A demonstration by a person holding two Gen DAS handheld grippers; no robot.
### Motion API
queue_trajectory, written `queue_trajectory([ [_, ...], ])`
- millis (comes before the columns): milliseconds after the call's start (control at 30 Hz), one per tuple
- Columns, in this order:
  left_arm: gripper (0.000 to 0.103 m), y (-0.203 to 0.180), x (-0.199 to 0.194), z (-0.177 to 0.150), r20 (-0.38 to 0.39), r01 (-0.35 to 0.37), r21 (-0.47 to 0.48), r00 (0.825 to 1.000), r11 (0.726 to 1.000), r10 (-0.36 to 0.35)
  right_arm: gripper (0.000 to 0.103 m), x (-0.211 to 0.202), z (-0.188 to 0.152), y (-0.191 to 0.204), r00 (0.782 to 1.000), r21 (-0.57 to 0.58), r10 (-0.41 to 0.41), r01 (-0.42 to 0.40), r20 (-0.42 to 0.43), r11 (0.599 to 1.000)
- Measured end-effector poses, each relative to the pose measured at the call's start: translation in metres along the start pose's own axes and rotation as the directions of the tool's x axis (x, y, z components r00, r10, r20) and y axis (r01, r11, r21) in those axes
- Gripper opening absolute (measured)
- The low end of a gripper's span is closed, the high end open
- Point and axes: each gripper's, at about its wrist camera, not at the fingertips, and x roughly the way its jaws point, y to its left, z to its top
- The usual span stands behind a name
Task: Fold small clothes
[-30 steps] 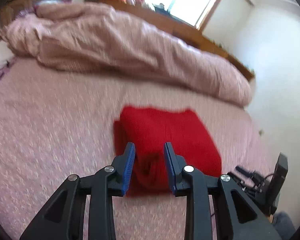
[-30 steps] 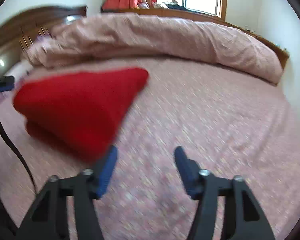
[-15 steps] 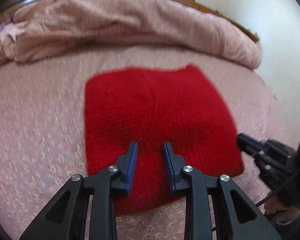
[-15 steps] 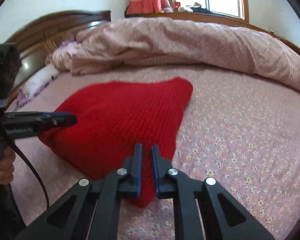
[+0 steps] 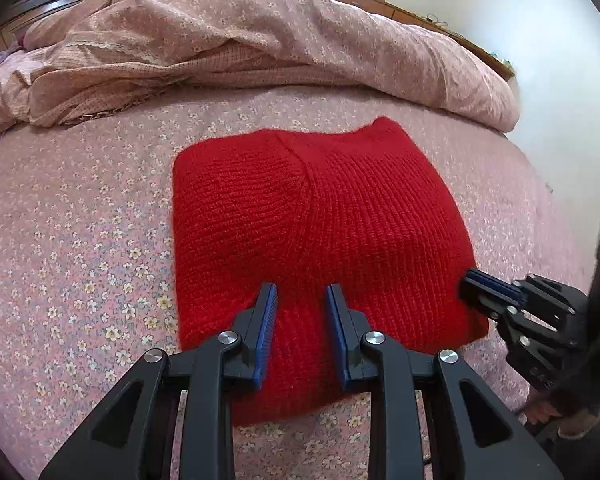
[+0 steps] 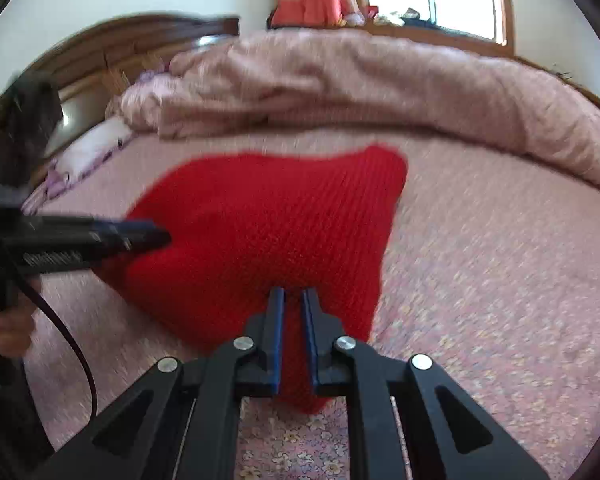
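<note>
A red knitted garment (image 5: 320,220) lies folded into a rough square on the flowered pink bed sheet (image 5: 80,240). My left gripper (image 5: 301,292) is shut on its near edge, and red knit fills the gap between the blue pads. In the right wrist view, the same gripper (image 6: 156,236) meets the garment (image 6: 268,220) at its left corner. My right gripper (image 6: 293,296) is shut on the near right corner, its jaws almost together with a thin fold of knit between them. It appears in the left wrist view (image 5: 470,280) at the garment's right edge.
A crumpled pink duvet (image 5: 260,40) is heaped along the far side of the bed. A dark wooden headboard (image 6: 132,44) and a pillow (image 6: 92,148) lie to the left. A hand (image 6: 8,332) and a black cable (image 6: 72,344) are at the left edge.
The right gripper's jaws have closed on the garment's corner. The left gripper has come down with the garment, which now lies spread flat on the sheet.
</note>
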Motion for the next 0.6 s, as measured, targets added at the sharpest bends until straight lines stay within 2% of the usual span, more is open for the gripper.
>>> queue_trajectory([
  [100,0.020,-0.002,-0.002,-0.003,0.005,-0.002,0.010,1.000,1.000,0.002,0.008,0.002,0.001,-0.011,0.999,0.072,0.041,-0.039,-0.022,0.997],
  [200,0.020,-0.003,-0.002,-0.003,0.006,-0.008,0.015,1.000,1.000,0.008,0.008,0.001,0.002,-0.014,0.998,0.093,0.059,-0.056,-0.027,0.994],
  [467,0.020,-0.009,-0.002,-0.006,0.006,-0.035,0.037,0.999,0.999,0.035,0.008,0.001,0.004,-0.005,0.996,0.058,0.017,-0.012,-0.092,0.998],
  [600,0.021,-0.015,-0.012,-0.005,0.011,-0.052,0.040,0.999,0.998,0.052,0.008,-0.001,0.000,0.000,0.998,0.021,-0.013,0.015,-0.068,1.000],
])
